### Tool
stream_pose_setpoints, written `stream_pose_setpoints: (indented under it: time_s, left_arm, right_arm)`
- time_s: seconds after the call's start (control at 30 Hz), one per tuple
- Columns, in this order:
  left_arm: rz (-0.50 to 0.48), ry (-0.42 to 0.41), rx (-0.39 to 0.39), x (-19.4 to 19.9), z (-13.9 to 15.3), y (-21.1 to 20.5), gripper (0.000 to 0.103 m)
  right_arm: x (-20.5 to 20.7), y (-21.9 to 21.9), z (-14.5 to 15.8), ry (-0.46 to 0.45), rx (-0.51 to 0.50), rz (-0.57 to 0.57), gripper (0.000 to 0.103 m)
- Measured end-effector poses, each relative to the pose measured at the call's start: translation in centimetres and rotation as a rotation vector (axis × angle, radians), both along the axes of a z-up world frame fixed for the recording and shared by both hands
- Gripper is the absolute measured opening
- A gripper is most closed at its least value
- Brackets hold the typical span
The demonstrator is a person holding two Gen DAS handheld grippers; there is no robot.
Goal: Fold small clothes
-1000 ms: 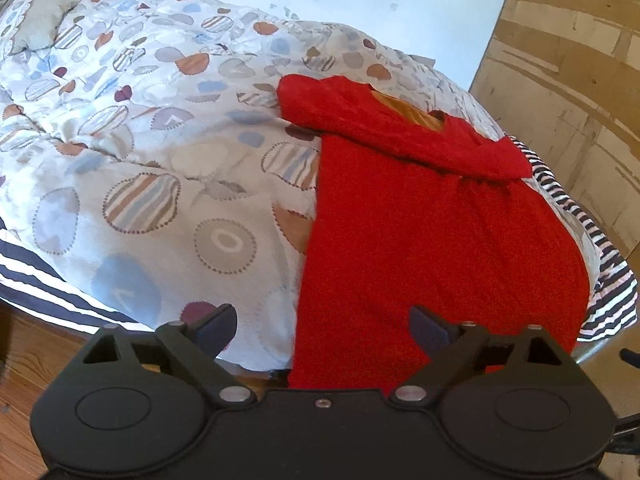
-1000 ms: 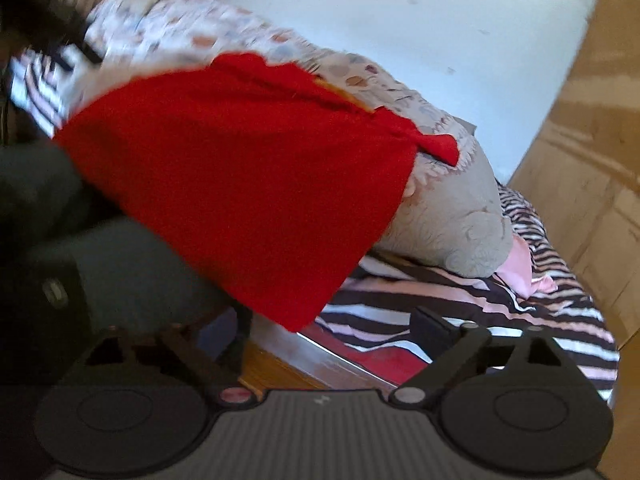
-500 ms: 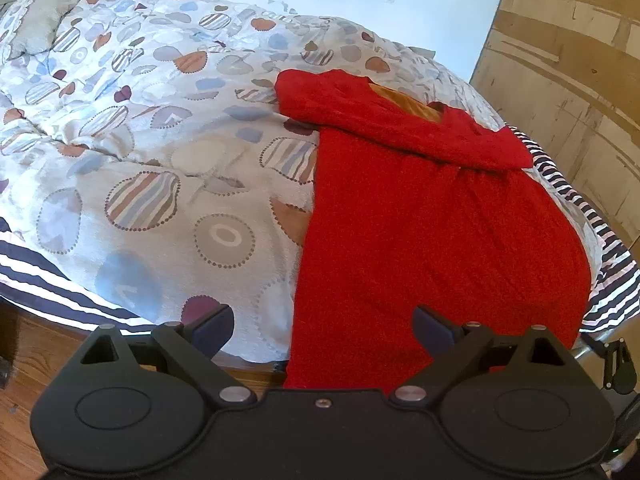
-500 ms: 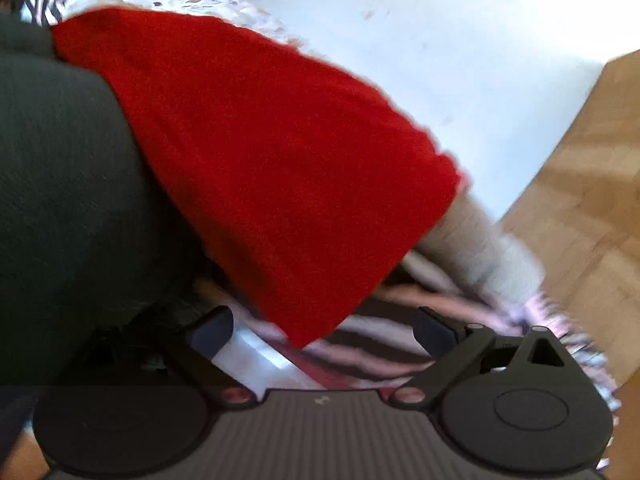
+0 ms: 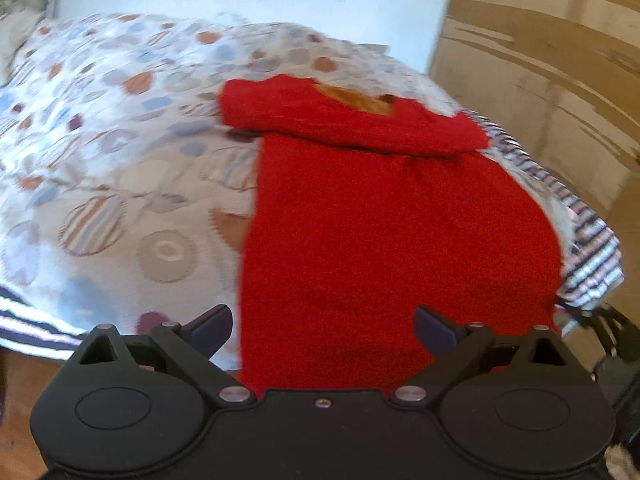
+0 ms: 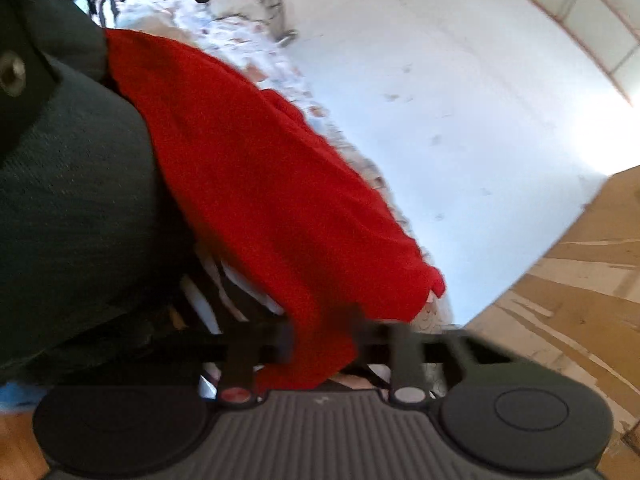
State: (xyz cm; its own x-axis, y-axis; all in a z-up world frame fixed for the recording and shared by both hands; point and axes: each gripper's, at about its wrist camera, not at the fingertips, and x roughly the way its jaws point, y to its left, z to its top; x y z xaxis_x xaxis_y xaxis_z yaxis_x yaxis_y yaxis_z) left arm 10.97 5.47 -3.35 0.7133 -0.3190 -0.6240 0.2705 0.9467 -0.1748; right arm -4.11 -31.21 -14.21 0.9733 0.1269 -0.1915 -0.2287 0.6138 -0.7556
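Note:
A small red knitted sweater lies on the patterned quilt, its sleeves folded across the chest and its hem hanging over the bed's near edge. My left gripper is open, its jaws wide on either side of the hem's left part, not touching it. In the right wrist view the sweater fills the middle. My right gripper is blurred, and its jaws look closed on the hem's lower right corner.
A striped sheet shows under the quilt at the bed's right edge. Cardboard panels stand to the right, and a white wall is behind. A dark green sleeve fills the left of the right wrist view.
My right gripper has moved in to the sweater's lower right corner and its jaws have come together on it. My left gripper has moved slightly closer to the hem and stays open.

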Motion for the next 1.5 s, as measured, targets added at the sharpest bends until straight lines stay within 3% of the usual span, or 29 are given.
stream_pose_setpoints:
  time_s: [0.07, 0.3, 0.53, 0.7, 0.93, 1.03, 1.1, 1.17, 1.23, 1.5]
  left_arm:
    - [-0.066, -0.032, 0.017, -0.6, -0.1, -0.9, 0.099]
    - [-0.248, -0.102, 0.029, -2.5, -0.4, -3.8, 0.101]
    - [-0.321, -0.113, 0.042, -3.5, -1.0, -6.4, 0.102]
    - [-0.337, -0.138, 0.086, -4.0, -1.3, -7.7, 0.102]
    - [-0.275, -0.171, 0.223, -3.0, -2.5, -9.9, 0.100]
    - [-0.219, -0.159, 0.281, -1.8, -3.4, -10.2, 0.090]
    - [-0.175, -0.152, 0.315, -0.9, -3.8, -10.0, 0.077]
    - [-0.141, -0.150, 0.328, -0.4, -3.8, -9.2, 0.056]
    - [-0.113, -0.159, 0.347, -0.2, -3.6, -8.3, 0.046]
    - [-0.017, -0.172, 0.402, -0.9, -3.0, -3.1, 0.026]
  right_arm:
    - [0.0, -0.2, 2.1, 0.051, 0.029, 0.028, 0.008]
    - [1.6, -1.3, 12.6, 0.262, 0.259, 0.063, 0.007]
    - [7.6, -2.2, 20.8, 0.463, 0.401, 0.080, 0.007]
    - [10.7, -2.3, 22.9, 0.521, 0.465, 0.098, 0.007]
    - [11.8, -1.6, 23.9, 0.522, 0.539, 0.099, 0.007]
    - [12.3, -1.6, 24.9, 0.508, 0.601, 0.107, 0.007]
    - [12.5, -1.5, 25.6, 0.485, 0.616, 0.112, 0.007]
    - [12.6, -1.4, 26.1, 0.472, 0.630, 0.114, 0.007]
    - [12.5, -1.4, 26.4, 0.451, 0.640, 0.112, 0.007]
    - [11.8, -1.9, 27.0, 0.409, 0.698, 0.090, 0.006]
